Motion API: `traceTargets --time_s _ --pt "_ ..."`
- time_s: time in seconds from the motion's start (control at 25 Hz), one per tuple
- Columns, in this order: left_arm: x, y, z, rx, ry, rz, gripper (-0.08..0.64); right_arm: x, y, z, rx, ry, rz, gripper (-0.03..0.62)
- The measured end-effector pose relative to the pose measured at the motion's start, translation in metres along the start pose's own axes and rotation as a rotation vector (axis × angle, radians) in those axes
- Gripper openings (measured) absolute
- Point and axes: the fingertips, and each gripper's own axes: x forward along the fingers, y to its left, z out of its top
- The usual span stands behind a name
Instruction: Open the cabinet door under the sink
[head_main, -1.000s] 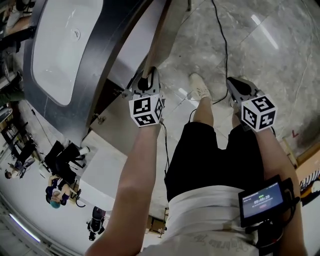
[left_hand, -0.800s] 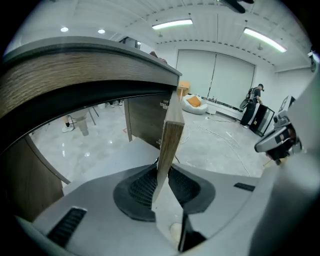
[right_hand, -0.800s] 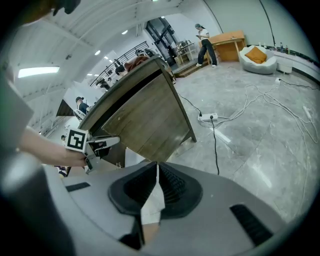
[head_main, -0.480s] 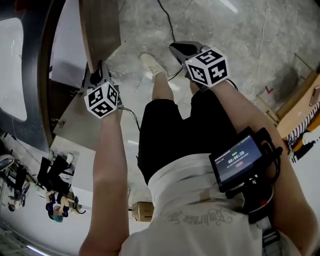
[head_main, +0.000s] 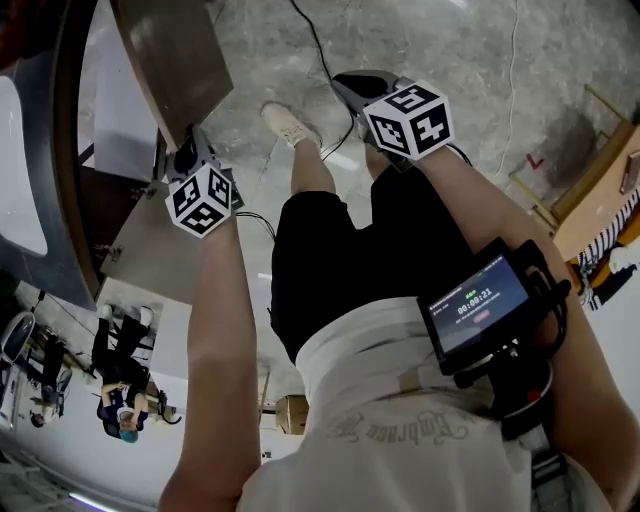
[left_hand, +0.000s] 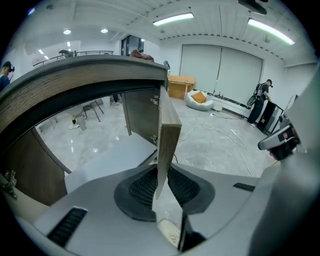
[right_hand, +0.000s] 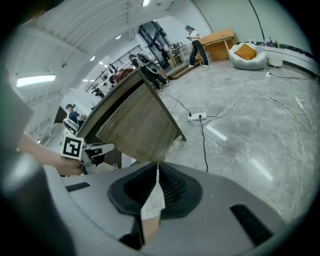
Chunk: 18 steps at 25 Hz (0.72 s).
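The left gripper (head_main: 186, 152) has just been closing its jaws on the free edge of the brown wood-grain cabinet door (head_main: 175, 60). The door stands upright and edge-on between the pads (left_hand: 142, 187), already swung well out from the dark cabinet opening (head_main: 100, 205) under the grey sink counter (head_main: 55, 255). The right gripper (head_main: 348, 84), jaws together and empty, hangs well apart, so the left is nearer. A black cable (head_main: 320, 50) crosses the grey marbled floor (head_main: 470, 50) beyond the door.
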Motion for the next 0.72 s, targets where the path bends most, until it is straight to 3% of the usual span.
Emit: traceTargets --time_s 0.32,0.72 --pt "0.000 -0.076 0.003 -0.018 0.012 0.004 0.071 -0.043 -0.046 -0.005 0.035 -0.032 0.007 0.026" --pt "0.013 -0.168 0.011 -0.098 0.019 0.022 0.077 -0.088 -0.107 -0.009 0.121 -0.087 0.010 0.026"
